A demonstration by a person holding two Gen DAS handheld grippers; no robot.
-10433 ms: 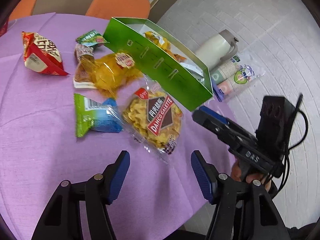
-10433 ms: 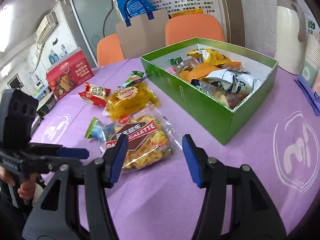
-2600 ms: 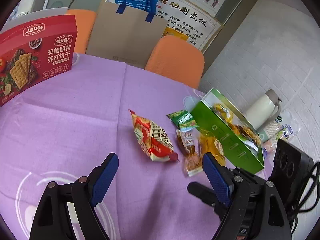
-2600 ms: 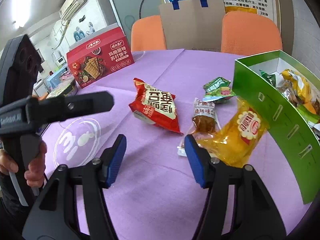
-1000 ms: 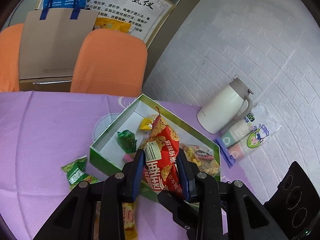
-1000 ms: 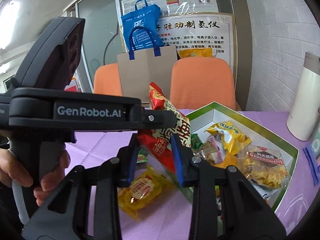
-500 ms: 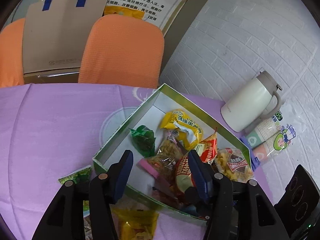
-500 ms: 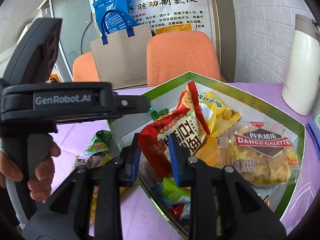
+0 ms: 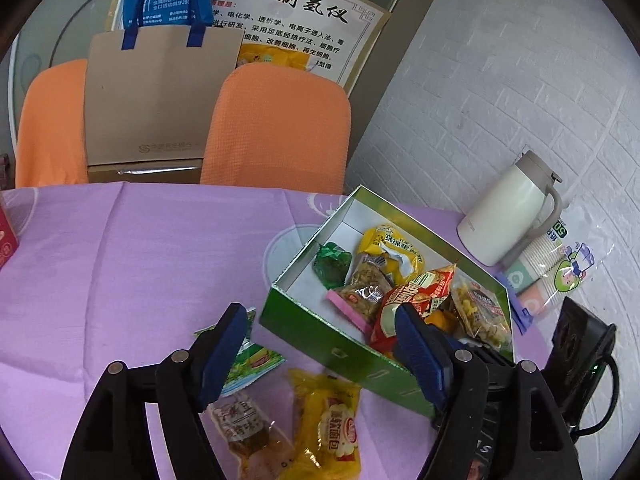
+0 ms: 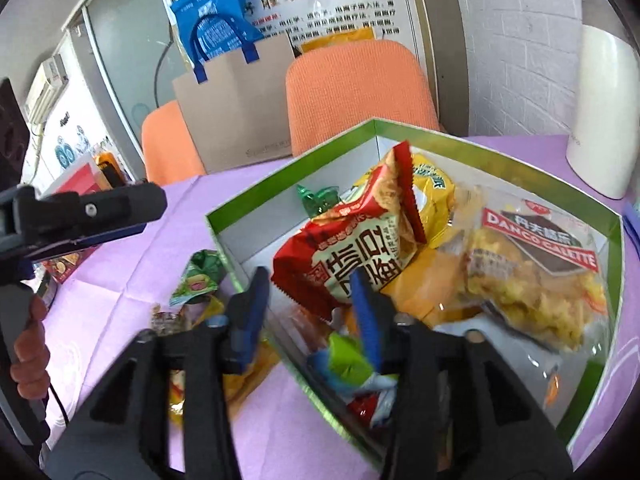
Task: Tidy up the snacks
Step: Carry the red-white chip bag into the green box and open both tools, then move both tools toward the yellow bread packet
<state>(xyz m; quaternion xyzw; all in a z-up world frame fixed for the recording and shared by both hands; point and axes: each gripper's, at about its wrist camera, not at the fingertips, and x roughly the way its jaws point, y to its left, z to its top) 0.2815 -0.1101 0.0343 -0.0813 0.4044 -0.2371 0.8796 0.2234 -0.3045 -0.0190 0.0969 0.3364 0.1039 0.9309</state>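
While both grippers' jaws have just been opening, left gripper (image 9: pixel 320 344) and right gripper (image 10: pixel 312 304) stand open; red snack bag (image 10: pixel 360 248) lies loose in green box (image 10: pixel 612 264).

A round table under a purple cloth (image 9: pixel 160 248) fills the foreground. Behind it stand two orange chairs (image 9: pixel 276 132), a brown paper bag with blue handles (image 9: pixel 156 92) between them. Beyond the chairs a poster with Chinese text (image 9: pixel 280 24) hangs beside a glass panel (image 10: pixel 128 56). Right of the poster runs a white brick wall (image 9: pixel 500 80).
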